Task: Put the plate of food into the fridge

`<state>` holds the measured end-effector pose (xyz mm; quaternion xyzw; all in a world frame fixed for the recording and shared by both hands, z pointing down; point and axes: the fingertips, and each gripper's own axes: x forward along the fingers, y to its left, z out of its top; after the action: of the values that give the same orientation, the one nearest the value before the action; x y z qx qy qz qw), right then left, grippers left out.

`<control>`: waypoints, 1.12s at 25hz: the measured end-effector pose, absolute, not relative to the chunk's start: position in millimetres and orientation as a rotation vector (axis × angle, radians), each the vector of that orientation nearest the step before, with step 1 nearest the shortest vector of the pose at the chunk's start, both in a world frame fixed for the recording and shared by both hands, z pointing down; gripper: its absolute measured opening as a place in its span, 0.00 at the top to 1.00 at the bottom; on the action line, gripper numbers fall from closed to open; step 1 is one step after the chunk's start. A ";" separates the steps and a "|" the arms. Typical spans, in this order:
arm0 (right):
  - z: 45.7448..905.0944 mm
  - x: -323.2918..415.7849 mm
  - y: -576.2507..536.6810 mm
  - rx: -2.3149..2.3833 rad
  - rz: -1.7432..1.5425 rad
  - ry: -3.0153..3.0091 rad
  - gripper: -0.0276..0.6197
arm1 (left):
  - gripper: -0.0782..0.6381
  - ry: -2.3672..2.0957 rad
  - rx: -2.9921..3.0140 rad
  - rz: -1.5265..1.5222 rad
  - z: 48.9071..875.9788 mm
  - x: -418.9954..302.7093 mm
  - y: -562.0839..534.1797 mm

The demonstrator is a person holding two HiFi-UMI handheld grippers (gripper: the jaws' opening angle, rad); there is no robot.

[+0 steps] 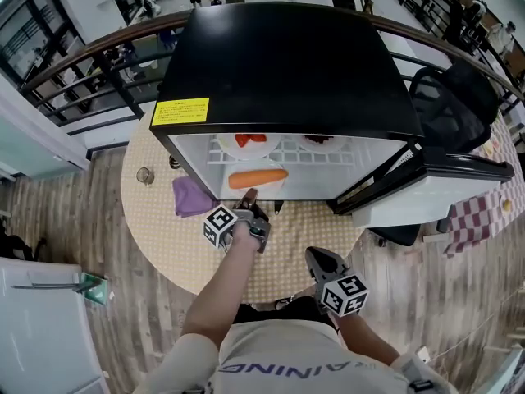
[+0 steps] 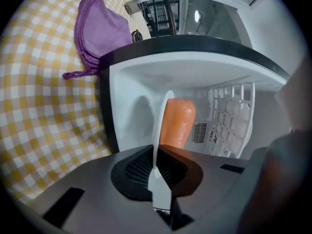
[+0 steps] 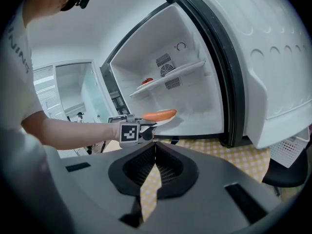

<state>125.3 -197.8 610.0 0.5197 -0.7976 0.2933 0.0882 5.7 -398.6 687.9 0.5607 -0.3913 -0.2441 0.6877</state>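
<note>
The left hand-held gripper (image 2: pixel 158 182) pinches the near rim of a round white plate (image 2: pixel 158 126) that carries a long orange piece of food (image 2: pixel 176 123). Gripping the edge likely lets the plate reach ahead of the jaws into the opening. The plate hangs roughly level at the mouth of the small black-topped white fridge (image 1: pixel 287 64), below its wire shelf (image 1: pixel 287 151) and seemingly not yet set down. The right hand-held gripper (image 3: pixel 155 147), pressed together and empty, waits near the person's body, clear of the open door (image 1: pixel 443 191), at the edge of the round yellow-checked bench (image 1: pixel 164 228).
</note>
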 end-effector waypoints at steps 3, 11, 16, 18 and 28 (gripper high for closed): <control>613.7 121.5 -198.7 1.529 0.891 -2.372 0.92 | 0.86 -0.893 1.242 -0.551 689.7 6.0 -410.7; 620.4 116.0 -203.8 1.498 0.932 -2.380 0.92 | 0.85 -0.924 1.203 -0.570 693.1 9.6 -437.0; 623.2 119.8 -205.1 1.504 0.949 -2.373 0.92 | 0.83 -0.941 1.195 -0.568 693.7 10.9 -448.9; 624.0 121.8 -205.1 1.505 0.952 -2.371 0.92 | 0.83 -0.951 1.197 -0.558 695.6 12.0 -451.0; 627.8 122.9 -203.5 1.495 0.977 -2.371 0.92 | 0.78 -0.942 1.261 -0.609 686.0 13.8 -456.0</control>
<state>122.9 -203.5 627.8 0.5018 -0.7958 0.3279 0.0865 13.8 -456.0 686.0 0.5581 -0.4169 -0.2698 0.6647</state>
